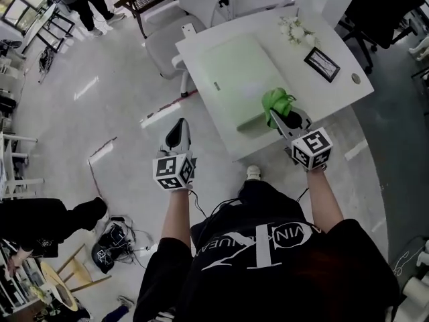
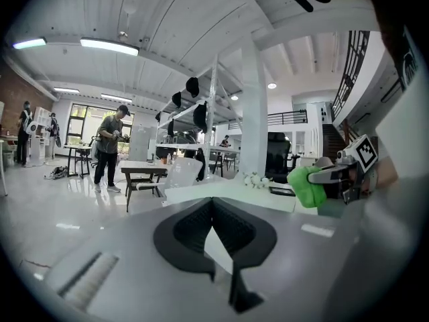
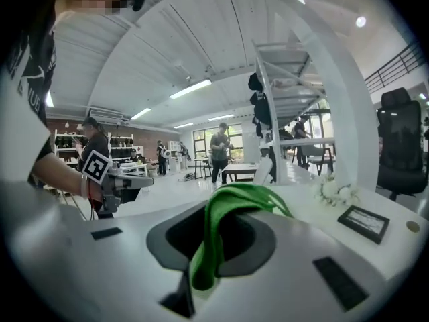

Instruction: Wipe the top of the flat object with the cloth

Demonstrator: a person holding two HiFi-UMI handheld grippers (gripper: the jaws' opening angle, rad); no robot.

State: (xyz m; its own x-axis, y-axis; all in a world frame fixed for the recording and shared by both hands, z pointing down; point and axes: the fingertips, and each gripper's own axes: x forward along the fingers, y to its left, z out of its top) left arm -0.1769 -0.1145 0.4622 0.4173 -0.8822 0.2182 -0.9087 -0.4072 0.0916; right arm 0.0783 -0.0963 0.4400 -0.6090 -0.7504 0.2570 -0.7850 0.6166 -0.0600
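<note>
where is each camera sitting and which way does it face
Head view: on the person's head, looking steeply down at the table, flat object, left gripper and right gripper holding the cloth; forearms and black shirt show.
Left gripper view: rides the left gripper, faces along its shut, empty jaws towards the table; the right gripper shows at right.
Right gripper view: rides the right gripper, faces along jaws shut on the cloth; the left gripper shows at left.
Shared: each gripper view sees the other gripper; all see the cloth.

Right claw [image 3: 211, 247] closed on green cloth [image 3: 234, 198], white table [image 3: 301, 194], framed card [image 3: 362, 223] at right
</note>
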